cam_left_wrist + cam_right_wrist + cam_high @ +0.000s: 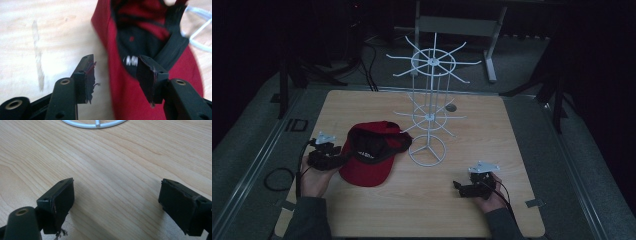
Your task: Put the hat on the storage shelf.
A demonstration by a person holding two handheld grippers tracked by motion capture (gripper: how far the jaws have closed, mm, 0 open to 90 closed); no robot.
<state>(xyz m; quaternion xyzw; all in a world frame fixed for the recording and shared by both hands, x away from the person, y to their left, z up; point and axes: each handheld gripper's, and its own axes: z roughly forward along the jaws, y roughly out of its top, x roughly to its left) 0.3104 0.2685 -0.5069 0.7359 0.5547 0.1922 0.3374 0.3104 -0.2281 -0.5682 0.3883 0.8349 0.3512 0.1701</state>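
My left gripper [116, 80] has its fingers [88, 77] spread wide at the edge of the red cap [371, 152], one finger outside the rim and the other over the inner band, nothing pinched yet. The cap lies upside down on the counter [492, 145], just beside the foot of the white wire rack [430, 105]. My right gripper [117, 202] rests with fingers apart over bare wood, so I judge the grasp and any hanging on the rack remain undone.
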